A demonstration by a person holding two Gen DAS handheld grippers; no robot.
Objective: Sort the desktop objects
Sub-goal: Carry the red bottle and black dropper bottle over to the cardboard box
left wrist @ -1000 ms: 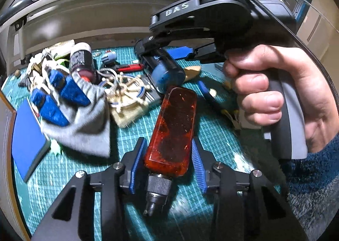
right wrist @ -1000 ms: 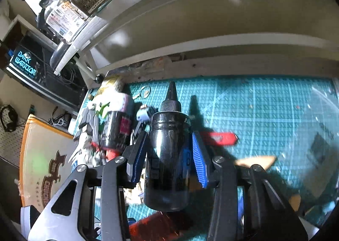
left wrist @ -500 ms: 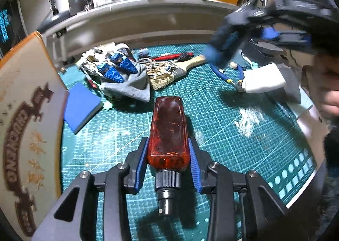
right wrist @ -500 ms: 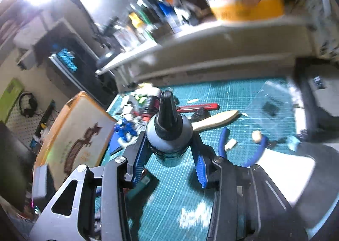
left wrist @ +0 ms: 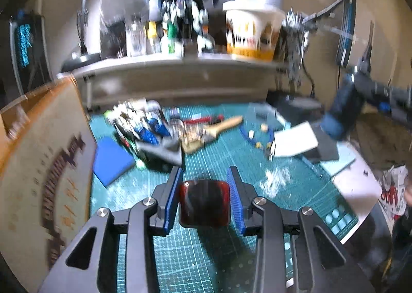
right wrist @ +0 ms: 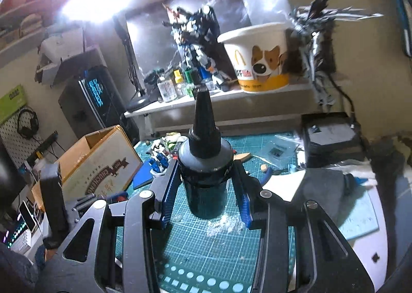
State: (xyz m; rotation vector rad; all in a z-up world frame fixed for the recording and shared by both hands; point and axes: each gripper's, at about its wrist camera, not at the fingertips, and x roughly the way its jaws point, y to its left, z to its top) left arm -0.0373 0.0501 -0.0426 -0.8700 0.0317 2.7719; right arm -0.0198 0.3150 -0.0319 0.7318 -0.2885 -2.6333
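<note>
- Overhead, the left gripper (left wrist: 204, 199) clamps a red bottle (left wrist: 204, 204) between its blue pads (left wrist: 172, 201), jaws closed narrow on its sides, flat base toward the camera, held above the green cutting mat (left wrist: 221, 153).
- Meanwhile the right gripper (right wrist: 206, 190) pinches a black bottle (right wrist: 205, 177) upright, jaws pressed on its body, pointed nozzle up, also above the mat.
- Left of the mat stands an open cardboard box (right wrist: 100, 164).
- At the mat's far edge lies a heap of model parts (left wrist: 140, 123), with a wooden-handled brush (left wrist: 213, 129) just beside it and blue pliers (left wrist: 253, 135) near that.
- Behind the mat, a shelf (right wrist: 231, 97) carries a paper bucket (right wrist: 260, 58) and small jars (right wrist: 167, 89).
</note>
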